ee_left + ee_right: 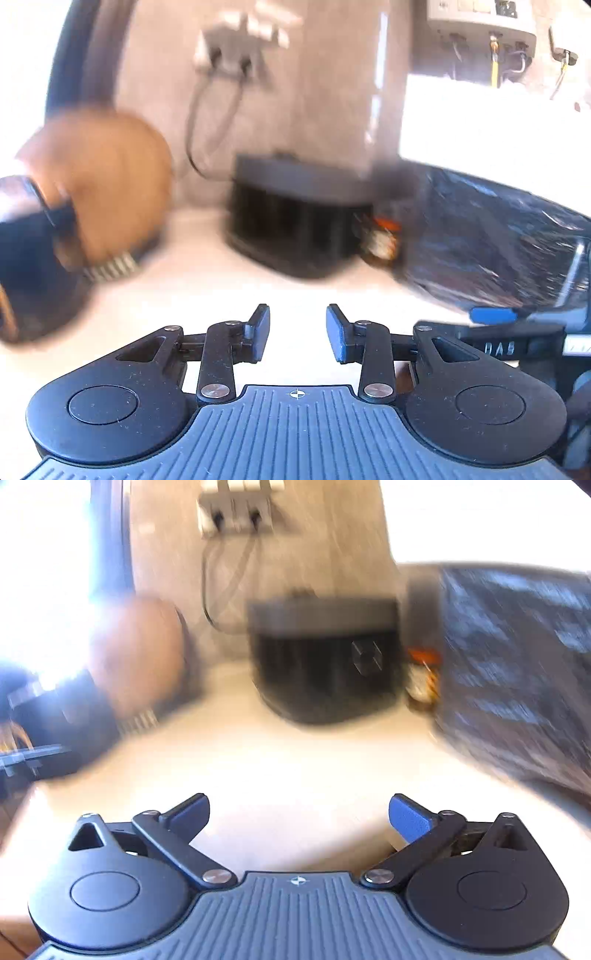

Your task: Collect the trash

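Fingers of left gripper (297,332) part-open, nothing btwn them; right gripper (299,818) jaws spread wide, empty. L to R on the white counter (207,266): brown round object (110,184), black ribbed box (295,221), small orange-white trash item (382,240), black trash bag (498,240) just beside it.

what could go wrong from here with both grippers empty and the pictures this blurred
1. Both views are smeared, so the small orange and white item wedged between the black box and the black trash bag may be hard to target.
2. The cable hanging behind the box could snag on a reach.
3. The left gripper and right gripper are open and empty, so nothing is secured.
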Tool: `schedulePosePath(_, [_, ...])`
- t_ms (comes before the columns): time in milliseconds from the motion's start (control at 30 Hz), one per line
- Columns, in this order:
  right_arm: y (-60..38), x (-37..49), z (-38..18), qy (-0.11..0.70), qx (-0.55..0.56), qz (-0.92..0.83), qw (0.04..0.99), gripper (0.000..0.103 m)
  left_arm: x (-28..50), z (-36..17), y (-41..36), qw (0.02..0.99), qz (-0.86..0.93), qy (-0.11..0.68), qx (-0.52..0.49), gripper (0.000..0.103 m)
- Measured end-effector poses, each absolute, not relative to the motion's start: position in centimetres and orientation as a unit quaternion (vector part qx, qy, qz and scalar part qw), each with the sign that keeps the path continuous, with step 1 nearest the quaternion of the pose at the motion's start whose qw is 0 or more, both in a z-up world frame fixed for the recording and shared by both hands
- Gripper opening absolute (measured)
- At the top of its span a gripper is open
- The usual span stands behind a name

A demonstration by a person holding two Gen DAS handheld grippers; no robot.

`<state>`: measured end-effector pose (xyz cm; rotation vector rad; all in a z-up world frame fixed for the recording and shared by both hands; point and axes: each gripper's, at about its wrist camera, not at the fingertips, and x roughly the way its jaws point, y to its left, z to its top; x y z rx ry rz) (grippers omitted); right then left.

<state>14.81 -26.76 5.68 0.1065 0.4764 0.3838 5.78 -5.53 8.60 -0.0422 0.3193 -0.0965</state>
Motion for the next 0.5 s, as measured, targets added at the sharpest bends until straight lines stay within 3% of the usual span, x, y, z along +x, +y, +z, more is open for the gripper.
schedulePosePath(33, [-25.9, 14.7, 6.4, 0.237, 0.062, 0.184, 0.952, 0.103, 5.5, 8.8, -5.1, 0.987, -0.037, 0.157, -0.020, 0.015])
schedulePosePath(67, [-25.0, 14.4, 6.7, 0.238, 0.068, 0.180, 0.952, 0.103, 5.1, 9.0, -4.8, 0.987, -0.024, 0.158, -0.025, 0.012])
schedulePosePath(267, [-21.8, 12.0, 3.8, 0.293, 0.030, 0.186, 0.937, 0.103, 4.7, 7.1, -4.7, 0.963, 0.095, 0.250, -0.026, 0.013])
schedulePosePath(500, [-21.0, 10.2, 1.7, 0.344, 0.018, 0.191, 0.919, 0.103, 4.4, 4.8, -5.9, 0.946, 0.051, 0.317, -0.038, 0.013])
